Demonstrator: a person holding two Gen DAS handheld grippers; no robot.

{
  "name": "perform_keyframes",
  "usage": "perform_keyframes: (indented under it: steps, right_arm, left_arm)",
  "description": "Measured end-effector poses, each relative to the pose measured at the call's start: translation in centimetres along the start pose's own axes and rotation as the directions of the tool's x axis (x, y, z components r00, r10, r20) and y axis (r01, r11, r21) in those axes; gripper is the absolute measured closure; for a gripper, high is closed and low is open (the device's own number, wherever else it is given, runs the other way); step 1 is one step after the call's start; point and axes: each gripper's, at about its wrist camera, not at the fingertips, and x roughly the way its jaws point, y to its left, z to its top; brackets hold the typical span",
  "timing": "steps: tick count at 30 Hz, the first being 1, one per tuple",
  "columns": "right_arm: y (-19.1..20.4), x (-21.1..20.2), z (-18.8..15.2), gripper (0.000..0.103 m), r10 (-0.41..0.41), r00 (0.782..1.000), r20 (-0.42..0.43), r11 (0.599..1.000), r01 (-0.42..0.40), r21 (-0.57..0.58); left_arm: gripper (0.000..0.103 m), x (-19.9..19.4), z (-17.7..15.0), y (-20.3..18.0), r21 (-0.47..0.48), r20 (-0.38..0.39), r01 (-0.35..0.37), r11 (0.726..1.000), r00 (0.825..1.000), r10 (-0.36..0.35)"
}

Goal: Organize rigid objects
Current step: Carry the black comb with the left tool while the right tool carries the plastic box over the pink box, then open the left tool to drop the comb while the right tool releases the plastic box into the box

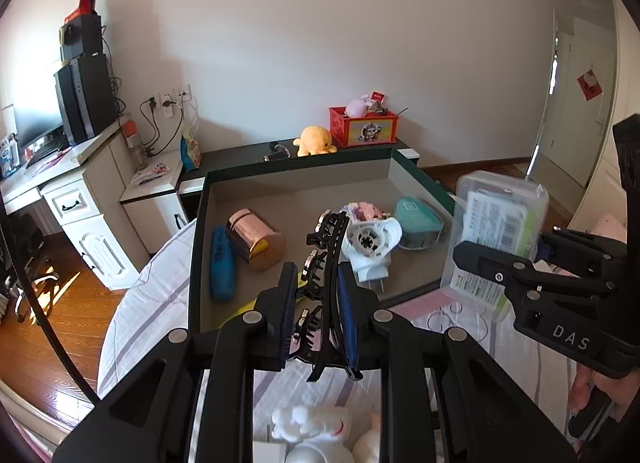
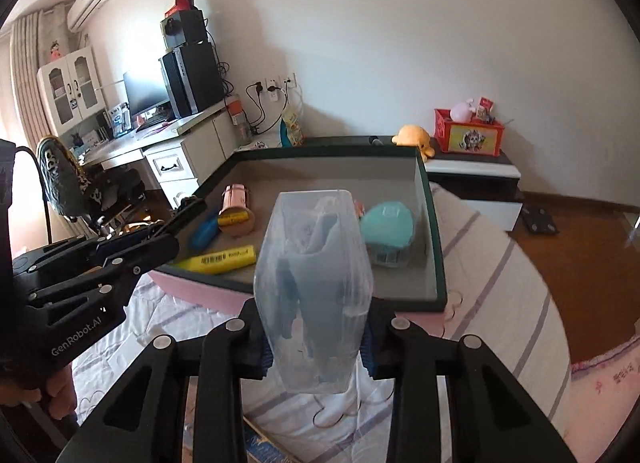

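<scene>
**Hair clip and clear box held over the tray**

A black hair clip (image 1: 324, 287) is held edge-up. A clear plastic box (image 2: 316, 291) is held upright. In the dark-rimmed tray (image 2: 434, 247) lie a copper tin (image 2: 237, 210), yellow highlighter (image 2: 218, 260), blue case (image 1: 222, 263), teal container (image 2: 387, 233) and white plug (image 1: 370, 245).

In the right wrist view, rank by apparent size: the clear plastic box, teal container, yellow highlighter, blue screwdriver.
1. Clear plastic box, though it is nearest the camera.
2. Teal container.
3. Yellow highlighter.
4. Blue screwdriver, partly hidden.
</scene>
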Motion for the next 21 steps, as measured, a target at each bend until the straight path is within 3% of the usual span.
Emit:
perform_keyframes:
  steps: [4, 8, 12, 15, 18, 20, 21]
  right_arm:
    - [0.2, 2.1, 4.0, 0.070, -0.046, 0.999, 0.029, 0.997, 0.048, -0.065]
    - [-0.3, 7.1, 7.0, 0.069, -0.107, 0.994, -0.028, 0.988, 0.103, -0.116]
    - [-1.3, 12.2, 8.0, 0.069, -0.177, 0.978, -0.114, 0.976, 0.160, -0.145]
    - [-1.7, 13.6, 8.6, 0.069, -0.177, 0.976, -0.124, 0.977, 0.159, -0.141]
    - [-1.7, 14.5, 8.6, 0.058, -0.163, 0.976, -0.143, 0.980, 0.143, -0.141]
    - [-2.2, 14.1, 8.5, 0.040, -0.149, 0.979, -0.141, 0.985, 0.133, -0.112]
    - [-2.4, 13.5, 8.4, 0.039, -0.169, 0.978, -0.123, 0.982, 0.155, -0.111]
  left_arm:
    - [0.083, 3.6, 3.1, 1.0, -0.011, -0.050, 0.009, 1.000, 0.999, -0.010]
    - [0.083, 8.1, 5.2, 1.8, -0.033, -0.124, -0.017, 0.999, 0.992, 0.013]
    - [0.083, 11.7, 5.6, 1.3, -0.027, -0.192, -0.023, 0.999, 0.981, 0.017]
    - [0.082, 13.8, 5.5, 1.1, -0.030, -0.230, -0.035, 0.999, 0.973, 0.027]
    - [0.078, 14.1, 5.6, 1.0, -0.046, -0.227, -0.046, 0.998, 0.973, 0.035]
    - [0.062, 13.5, 5.5, 0.9, -0.049, -0.212, -0.046, 0.998, 0.977, 0.035]
    - [0.057, 12.9, 5.5, 1.0, -0.050, -0.198, -0.054, 0.997, 0.979, 0.043]
